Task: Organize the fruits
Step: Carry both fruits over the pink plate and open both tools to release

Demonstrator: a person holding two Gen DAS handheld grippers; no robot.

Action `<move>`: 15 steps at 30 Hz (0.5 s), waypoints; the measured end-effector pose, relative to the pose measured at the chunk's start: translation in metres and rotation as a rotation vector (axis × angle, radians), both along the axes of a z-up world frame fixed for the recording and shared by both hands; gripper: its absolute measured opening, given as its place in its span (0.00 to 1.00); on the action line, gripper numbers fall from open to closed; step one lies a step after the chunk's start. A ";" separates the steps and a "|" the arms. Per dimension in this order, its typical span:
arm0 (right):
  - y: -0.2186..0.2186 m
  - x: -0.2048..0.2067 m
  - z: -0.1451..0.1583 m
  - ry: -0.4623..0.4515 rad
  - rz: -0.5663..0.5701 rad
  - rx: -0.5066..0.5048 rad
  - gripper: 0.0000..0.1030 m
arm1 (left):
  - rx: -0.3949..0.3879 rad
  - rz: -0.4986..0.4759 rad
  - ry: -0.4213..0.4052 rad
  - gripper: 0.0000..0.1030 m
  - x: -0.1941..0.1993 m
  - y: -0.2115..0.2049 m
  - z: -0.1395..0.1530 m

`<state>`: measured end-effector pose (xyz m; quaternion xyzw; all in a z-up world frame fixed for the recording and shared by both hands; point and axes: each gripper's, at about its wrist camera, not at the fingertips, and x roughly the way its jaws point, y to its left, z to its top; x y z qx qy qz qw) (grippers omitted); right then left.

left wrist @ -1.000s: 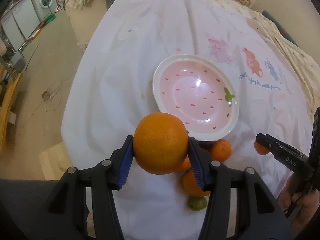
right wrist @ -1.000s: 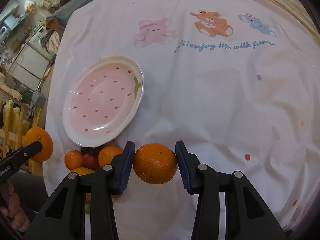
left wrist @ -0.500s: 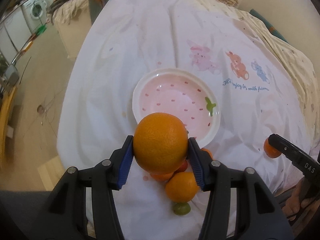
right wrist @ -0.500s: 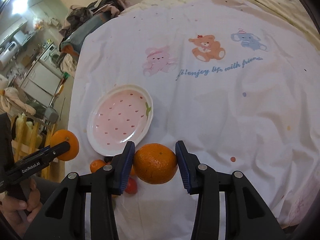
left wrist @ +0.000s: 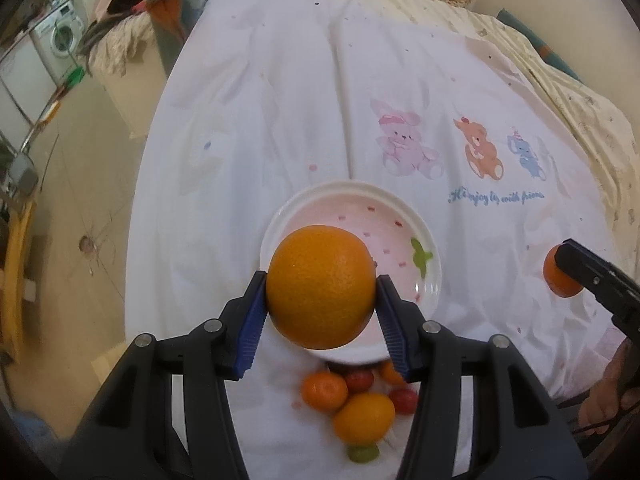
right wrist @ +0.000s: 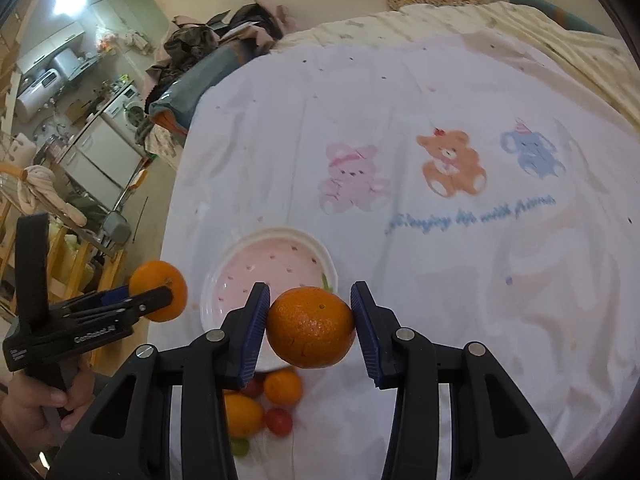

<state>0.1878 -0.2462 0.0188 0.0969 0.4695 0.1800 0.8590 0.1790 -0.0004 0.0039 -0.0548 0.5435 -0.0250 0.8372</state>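
Note:
My left gripper (left wrist: 320,312) is shut on a large orange (left wrist: 321,286) and holds it high above the near part of the pink strawberry plate (left wrist: 396,216). My right gripper (right wrist: 310,326) is shut on a smaller orange (right wrist: 310,326), raised over the plate's near right rim (right wrist: 280,236). Each gripper shows in the other's view, the left one (right wrist: 160,292) with its orange, the right one (left wrist: 560,272) with its orange. Loose fruit lies on the cloth below the plate: a mandarin (left wrist: 324,392), a yellow-orange fruit (left wrist: 364,418), small red fruits (left wrist: 360,380) and a green one (left wrist: 362,452).
A white cloth printed with a pink rabbit (left wrist: 404,144), a bear (left wrist: 480,148) and an elephant covers the table. The table's left edge (left wrist: 148,184) drops to the floor. A washing machine (left wrist: 60,36) and piled clothes (right wrist: 208,40) stand beyond.
Both grippers have risen and pulled back with their oranges still held. The plate and fruit pile look smaller and lower in both views.

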 end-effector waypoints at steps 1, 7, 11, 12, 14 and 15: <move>0.000 0.005 -0.002 0.002 0.003 0.006 0.43 | 0.006 -0.002 0.004 0.47 0.006 0.000 -0.003; 0.002 0.045 -0.046 0.085 0.010 0.044 0.43 | 0.037 -0.003 0.048 0.47 0.030 0.002 -0.030; 0.004 0.065 -0.075 0.151 0.014 0.064 0.43 | 0.023 -0.015 0.096 0.47 0.042 0.000 -0.053; 0.005 0.068 -0.079 0.158 0.015 0.065 0.43 | 0.026 -0.019 0.100 0.47 0.044 -0.001 -0.057; 0.010 0.076 -0.087 0.171 0.020 0.072 0.43 | 0.038 -0.028 0.111 0.47 0.048 -0.003 -0.065; 0.013 0.080 -0.090 0.174 0.026 0.077 0.43 | 0.040 -0.032 0.115 0.47 0.050 -0.003 -0.068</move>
